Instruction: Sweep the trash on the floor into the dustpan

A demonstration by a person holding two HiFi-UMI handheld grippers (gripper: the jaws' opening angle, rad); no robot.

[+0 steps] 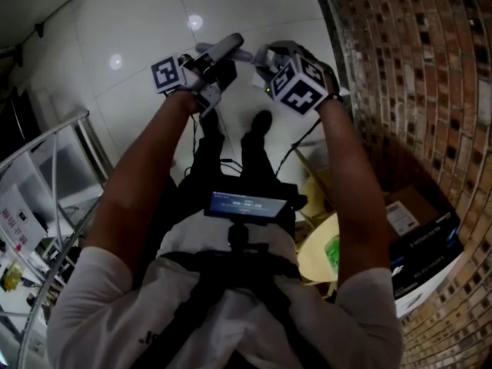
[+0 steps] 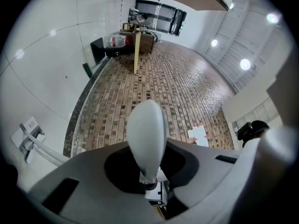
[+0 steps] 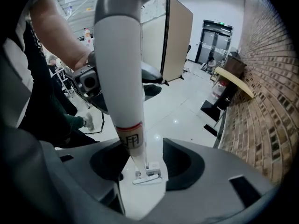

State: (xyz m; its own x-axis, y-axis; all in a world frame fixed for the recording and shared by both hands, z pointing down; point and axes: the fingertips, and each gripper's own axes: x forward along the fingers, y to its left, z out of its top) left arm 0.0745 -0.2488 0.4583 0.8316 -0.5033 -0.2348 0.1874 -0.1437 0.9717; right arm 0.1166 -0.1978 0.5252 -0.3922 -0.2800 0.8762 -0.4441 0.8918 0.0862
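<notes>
In the head view both grippers are held out in front of me over the white tiled floor [image 1: 138, 21]. My left gripper [image 1: 217, 61] is shut on a pale grey handle [image 1: 227, 48]; in the left gripper view its rounded end [image 2: 146, 134] sticks up from between the jaws. My right gripper [image 1: 270, 55] points steeply down. A long white pole [image 3: 120, 73] with a red band and a label runs between its jaws down to a small white foot [image 3: 146, 173] on the floor. Floor shows between the pole and the right jaw, so the pads do not press it. No trash is visible.
A brick wall [image 1: 415, 68] curves along the right. At its base stand a cardboard box [image 1: 411, 210], a dark box [image 1: 430, 248] and a yellow object [image 1: 319, 244]. A metal railing [image 1: 54, 152] is at left. My shoes [image 1: 261, 121] are below the grippers.
</notes>
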